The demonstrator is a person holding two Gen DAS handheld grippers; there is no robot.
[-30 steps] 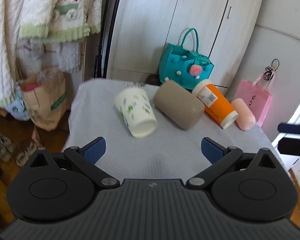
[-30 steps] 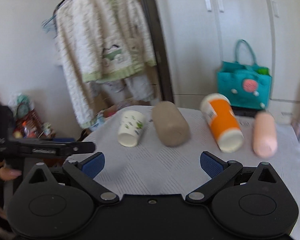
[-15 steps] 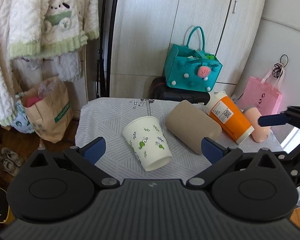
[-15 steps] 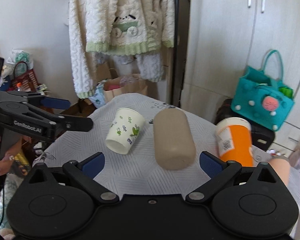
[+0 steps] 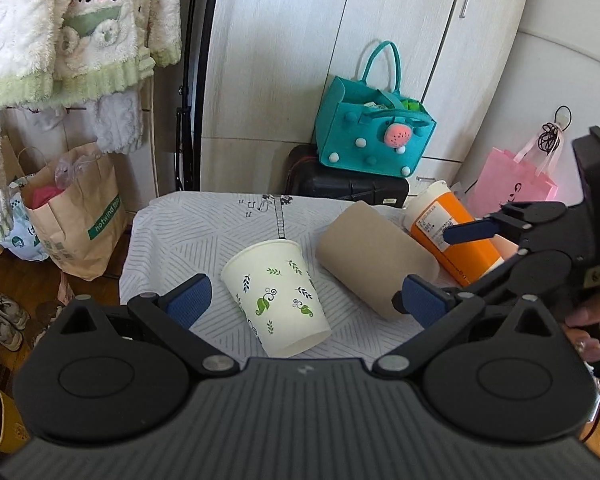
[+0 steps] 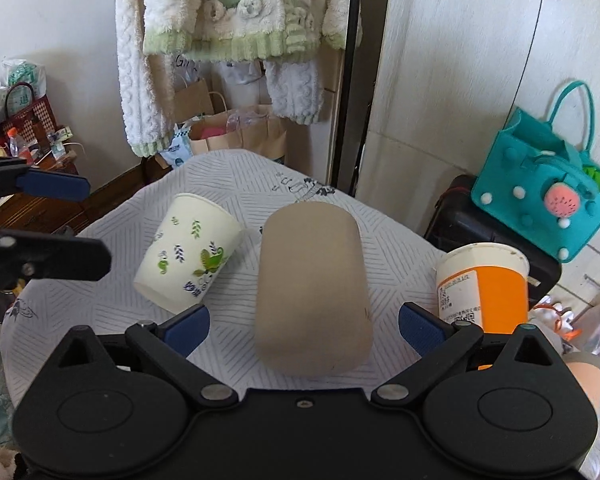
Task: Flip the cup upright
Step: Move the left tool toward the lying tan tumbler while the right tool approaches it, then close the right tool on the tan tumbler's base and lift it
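Four cups lie on their sides on a small counter (image 5: 172, 220) covered with a white, line-patterned cloth. At the centre of the left wrist view is a white paper cup (image 5: 276, 290) printed with green leaves, its wide mouth pointing away toward the top of the frame. The left claw (image 5: 306, 300) hovers near it with both blue-padded fingers spread wide and gripping nothing; the cup sits between the finger lines. Just right of it lies a plain brown cup (image 5: 374, 258), then an orange cup (image 5: 456, 232) with a white label. A pink cup (image 6: 588, 376) shows only partly at the lower right of the right wrist view. The right claw (image 6: 304, 328) is also wide open and empty, with the brown cup between its fingers. A teal felt bag (image 5: 374, 132) sits behind the counter, upper right of centre.
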